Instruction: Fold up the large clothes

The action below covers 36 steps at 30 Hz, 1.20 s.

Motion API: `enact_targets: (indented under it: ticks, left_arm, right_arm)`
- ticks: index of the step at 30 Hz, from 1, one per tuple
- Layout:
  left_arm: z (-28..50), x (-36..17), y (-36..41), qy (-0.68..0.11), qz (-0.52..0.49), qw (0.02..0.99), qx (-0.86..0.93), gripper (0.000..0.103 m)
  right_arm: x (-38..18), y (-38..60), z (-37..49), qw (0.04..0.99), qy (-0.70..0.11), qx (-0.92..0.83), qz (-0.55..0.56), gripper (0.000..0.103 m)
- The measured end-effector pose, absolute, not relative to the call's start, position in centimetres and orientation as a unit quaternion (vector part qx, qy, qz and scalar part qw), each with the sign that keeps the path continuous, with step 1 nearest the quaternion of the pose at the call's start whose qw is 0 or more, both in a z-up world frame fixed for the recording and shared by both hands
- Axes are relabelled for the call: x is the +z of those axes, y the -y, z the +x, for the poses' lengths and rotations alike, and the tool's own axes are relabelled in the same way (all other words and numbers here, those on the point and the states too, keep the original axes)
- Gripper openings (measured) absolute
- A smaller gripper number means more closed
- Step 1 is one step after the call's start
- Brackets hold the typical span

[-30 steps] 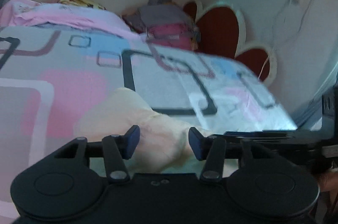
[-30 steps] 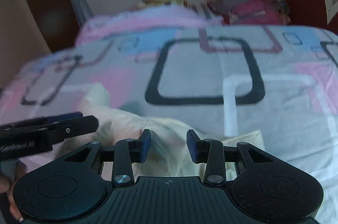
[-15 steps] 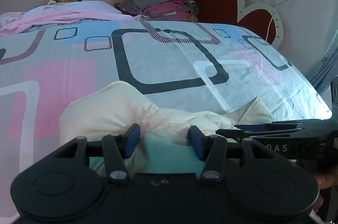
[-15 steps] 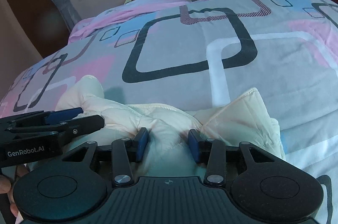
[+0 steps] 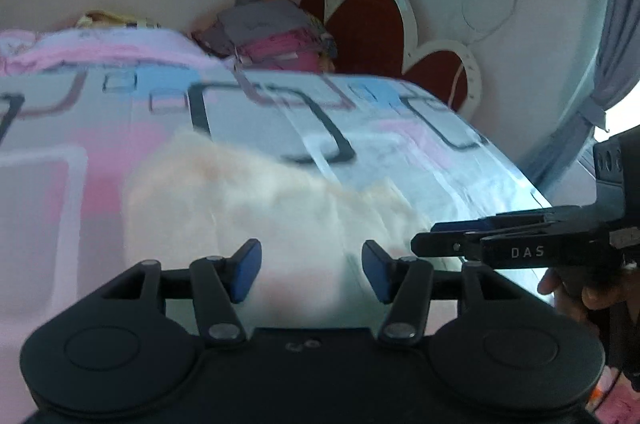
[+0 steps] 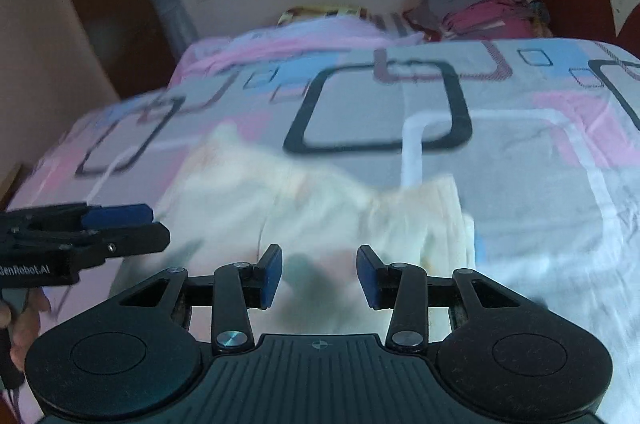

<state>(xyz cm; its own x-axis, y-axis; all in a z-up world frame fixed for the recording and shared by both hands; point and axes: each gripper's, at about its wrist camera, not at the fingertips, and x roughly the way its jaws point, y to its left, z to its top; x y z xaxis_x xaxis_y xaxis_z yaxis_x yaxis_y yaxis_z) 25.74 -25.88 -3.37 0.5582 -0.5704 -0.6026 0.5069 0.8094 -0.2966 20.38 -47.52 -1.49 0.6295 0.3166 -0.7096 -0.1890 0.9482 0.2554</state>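
My left fingers (image 5: pixel 311 276) stand spread, having just widened, and my right fingers (image 6: pixel 319 276) stand spread too, nothing pinched. The cream garment (image 6: pixel 320 207) lies bunched on the bed (image 6: pixel 520 143) just ahead of both. The right tool reads "DAS", the left "GenRobot.AI". Folded clothes (image 5: pixel 276 35) sit by the heart-shaped headboard (image 5: pixel 372 23).

Left gripper (image 5: pixel 311 274): matte black body, two round discs at the base corners, two linkage arms with silver pivot screws, blue pads on the fingertips (image 5: pixel 245 276). Right gripper (image 6: pixel 318 274): same build, ribbed black top plate with a small crosshair mark at centre, blue pads. Side views show white lettering: "DAS" on the right unit, "GenRobot.AI" on the left. Hand (image 5: pixel 576 298) partly visible on a black handle; no sleeve discernible.
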Motion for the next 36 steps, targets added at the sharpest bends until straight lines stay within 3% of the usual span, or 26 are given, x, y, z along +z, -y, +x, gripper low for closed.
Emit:
enact_targets:
  ticks: [8, 16, 19, 29, 33, 36]
  left_arm:
    - [23.5, -7.5, 27.3, -0.37, 0.018, 0.881, -0.296, 0.054]
    - [20.2, -4.2, 24.5, -0.359, -0.029, 0.882, -0.306, 0.054]
    - [17.7, -3.5, 23.8, -0.358, -0.036, 0.877, -0.317, 0.049]
    - [14.6, -7.8, 24.5, -0.421, 0.004, 0.855, -0.301, 0.047]
    - [14.9, -7.2, 23.8, -0.428, -0.011, 0.851, -0.304, 0.047]
    - [15.4, -5.0, 22.7, -0.399, -0.039, 0.866, -0.299, 0.054]
  right_arm:
    - [-6.7, 46.5, 16.8, 0.895, -0.425, 0.119, 0.056, 0.041]
    - [-2.0, 47.8, 13.3, 0.904, -0.403, 0.126, 0.074, 0.041]
    - [-1.2, 47.6, 11.1, 0.897, -0.411, 0.145, 0.074, 0.041]
    - [-5.7, 45.4, 9.7, 0.876, -0.462, 0.134, 0.038, 0.041]
    - [-4.6, 46.2, 10.0, 0.875, -0.463, 0.135, 0.053, 0.041]
    - [-1.1, 48.0, 10.3, 0.898, -0.411, 0.13, 0.084, 0.041]
